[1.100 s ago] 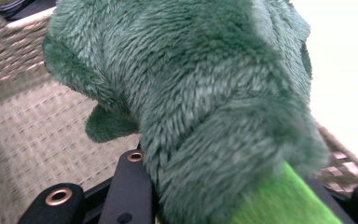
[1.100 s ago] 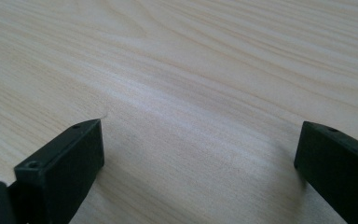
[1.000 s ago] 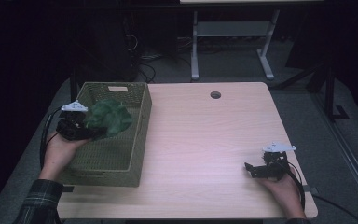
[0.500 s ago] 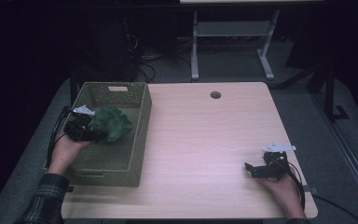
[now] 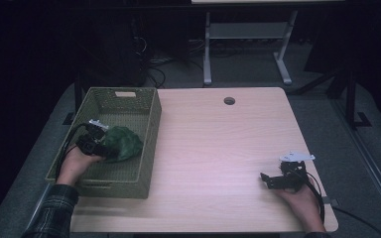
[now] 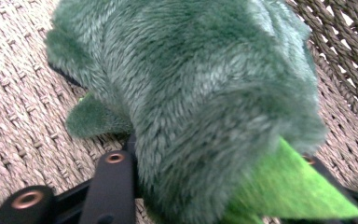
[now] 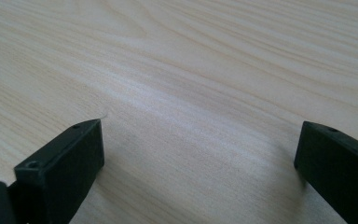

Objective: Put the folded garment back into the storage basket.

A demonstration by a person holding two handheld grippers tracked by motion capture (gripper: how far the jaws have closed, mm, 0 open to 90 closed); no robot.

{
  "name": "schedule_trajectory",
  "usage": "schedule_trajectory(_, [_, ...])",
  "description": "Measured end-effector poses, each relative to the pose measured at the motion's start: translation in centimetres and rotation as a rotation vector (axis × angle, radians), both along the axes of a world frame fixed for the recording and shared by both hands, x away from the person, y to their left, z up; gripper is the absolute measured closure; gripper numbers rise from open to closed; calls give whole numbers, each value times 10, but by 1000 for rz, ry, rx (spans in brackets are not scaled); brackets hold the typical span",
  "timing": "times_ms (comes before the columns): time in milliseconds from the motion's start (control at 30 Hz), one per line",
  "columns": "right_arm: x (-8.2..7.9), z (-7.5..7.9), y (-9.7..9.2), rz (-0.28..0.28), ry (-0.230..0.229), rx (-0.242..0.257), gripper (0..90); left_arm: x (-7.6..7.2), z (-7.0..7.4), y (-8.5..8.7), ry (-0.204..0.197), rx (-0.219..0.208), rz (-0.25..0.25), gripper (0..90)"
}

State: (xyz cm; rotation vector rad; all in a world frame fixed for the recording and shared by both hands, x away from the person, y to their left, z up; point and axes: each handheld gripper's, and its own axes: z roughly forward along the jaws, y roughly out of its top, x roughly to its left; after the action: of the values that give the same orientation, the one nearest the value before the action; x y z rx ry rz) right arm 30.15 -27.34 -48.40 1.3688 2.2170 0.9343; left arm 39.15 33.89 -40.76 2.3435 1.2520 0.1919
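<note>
Left tongs [image 5: 110, 150] loosening around green plush toy [image 6: 200, 93] on basket [image 5: 129, 101] floor, close-up; right tongs [image 7: 200, 154] parted over table [image 7: 191, 56].

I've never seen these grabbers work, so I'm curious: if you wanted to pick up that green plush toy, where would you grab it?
Probably across the plush toy's rounded top, coming straight down: it lies low in the basket, whose walls block the sides.
</note>
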Motion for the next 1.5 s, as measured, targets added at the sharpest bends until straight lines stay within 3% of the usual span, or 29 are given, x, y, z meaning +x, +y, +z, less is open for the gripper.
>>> schedule_trajectory(267, [0,0,0,1,0,-1,12,-5,9,5,-72,-7,27,180])
schedule_trajectory(533, [0,0,0,0,0,0,12,-17,31,14,-146,-25,50,150])
schedule_trajectory(733, [0,0,0,3,0,-2,12,-21,49,8,-193,-40,41,147])
schedule_trajectory(1033, [0,0,0,4,-1,-2,12,-24,70,-19,-264,-116,12,145])
schedule_trajectory(1500, [0,0,0,4,-1,-3,12,-32,91,-83,-338,-213,-72,145])
